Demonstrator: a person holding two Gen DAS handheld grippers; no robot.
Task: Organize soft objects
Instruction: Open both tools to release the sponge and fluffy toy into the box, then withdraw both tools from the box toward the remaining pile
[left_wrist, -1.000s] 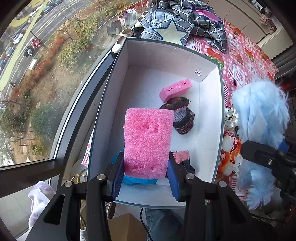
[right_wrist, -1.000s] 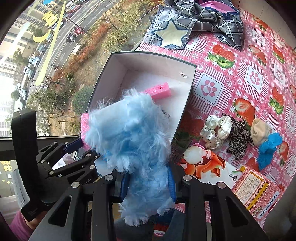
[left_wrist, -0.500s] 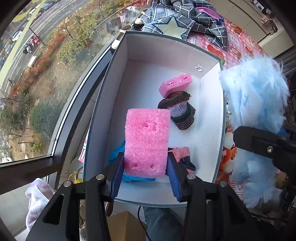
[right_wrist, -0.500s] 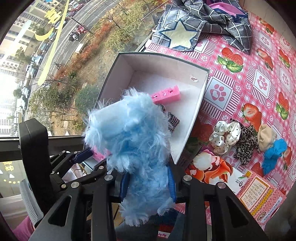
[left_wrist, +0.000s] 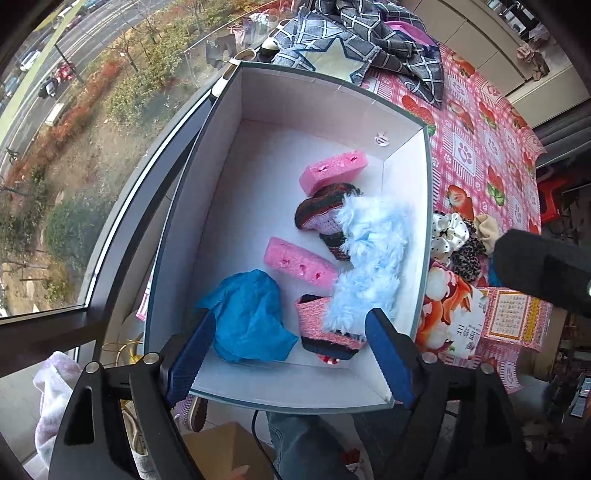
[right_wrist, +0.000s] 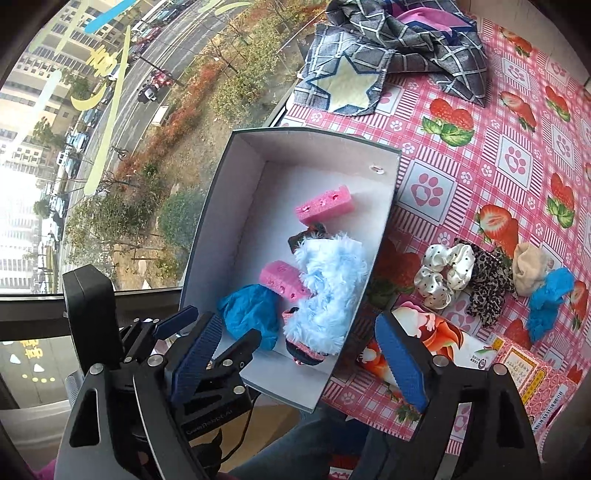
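box: white cardboard box (left_wrist: 406, 155) at the desk's window edge, open top; already holds several soft things.
left claw: left claw (left_wrist: 291, 354) hangs over the box's near end, pointing down, jaws opening, nothing btwn them.
right claw: right claw (right_wrist: 299, 358) over the box's near right corner, jaws opening too, empty.
sponges: one pink sponge (left_wrist: 299, 262) lies mid-floor of the box, another pink sponge (left_wrist: 332, 171) nearer the far wall.
fluffy thing: pale blue fluffy toy (left_wrist: 373, 258) along the box's right wall, lying partly on a dark knitted piece (left_wrist: 321, 206) and a pink knitted piece (left_wrist: 317, 321).
blue cloth: crumpled blue cloth (left_wrist: 247, 314) in the near left part of the box.
still out: on the desk (right_wrist: 517, 155) just right of the box: white dotted scrunchie (right_wrist: 443, 273), leopard scrunchie (right_wrist: 487, 284), beige scrunchie (right_wrist: 528, 269), blue scrunchie (right_wrist: 550, 299); they touch each other in a row.
also there: checked cloth w/ star (right_wrist: 369, 55) at the desk's far edge; printed packet (right_wrist: 443, 347) at the near edge.
handling: scrunchies prob. very light, squashy, will sag and won't break; satin one may slip. Pinch across the bunched ring, not a loose frill.
hedge: fisheye edge blurs the blue one; may be a scrunchie or just cloth.
progress: looks abt half done, four small items left.
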